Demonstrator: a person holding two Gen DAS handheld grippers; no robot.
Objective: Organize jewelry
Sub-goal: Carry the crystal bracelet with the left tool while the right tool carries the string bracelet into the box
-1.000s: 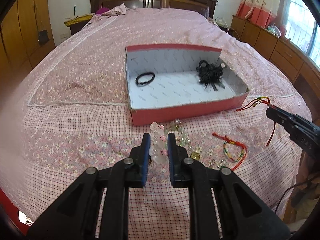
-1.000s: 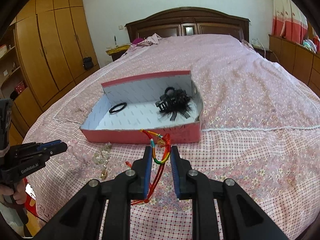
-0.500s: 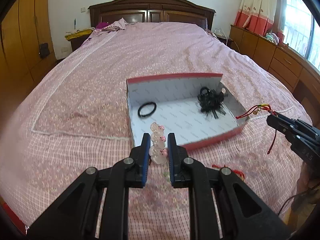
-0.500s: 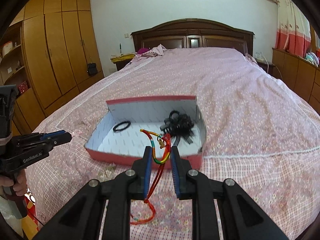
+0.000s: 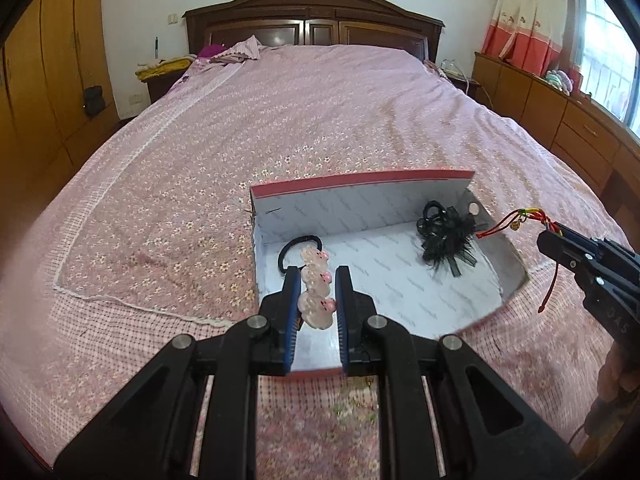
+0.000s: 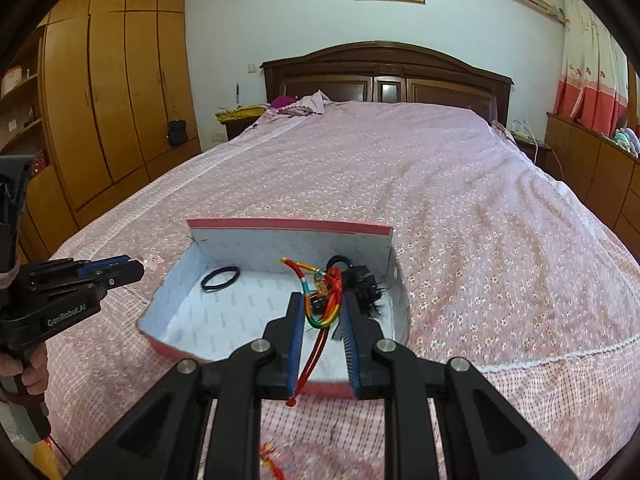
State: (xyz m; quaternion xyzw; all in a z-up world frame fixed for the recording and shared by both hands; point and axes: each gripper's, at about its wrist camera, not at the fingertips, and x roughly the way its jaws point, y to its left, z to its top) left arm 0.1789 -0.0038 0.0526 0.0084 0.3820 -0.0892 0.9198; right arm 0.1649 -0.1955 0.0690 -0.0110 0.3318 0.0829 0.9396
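A red box (image 5: pixel 360 178) with a white inside lies on the bed; it also shows in the right wrist view (image 6: pixel 288 226). In it lie a black hair tie (image 5: pixel 286 249) and a black bow hair piece (image 5: pixel 446 238). My left gripper (image 5: pixel 318 286) is shut on a pale pink beaded bracelet (image 5: pixel 316 292), held above the box's near left part. My right gripper (image 6: pixel 322 306) is shut on a red and rainbow cord bracelet (image 6: pixel 320 308), held above the box's near right part, in front of the bow (image 6: pixel 366 282).
The pink flowered bedspread (image 5: pixel 320 100) runs to a dark wooden headboard (image 5: pixel 312 12). Wooden wardrobes (image 6: pixel 112 92) stand on the left, low cabinets (image 5: pixel 560 120) on the right. A bit of red cord (image 6: pixel 270 454) lies on the bed below my right gripper.
Both grippers have lifted their bracelets off the bed and moved forward, from in front of the box to above its near edge.
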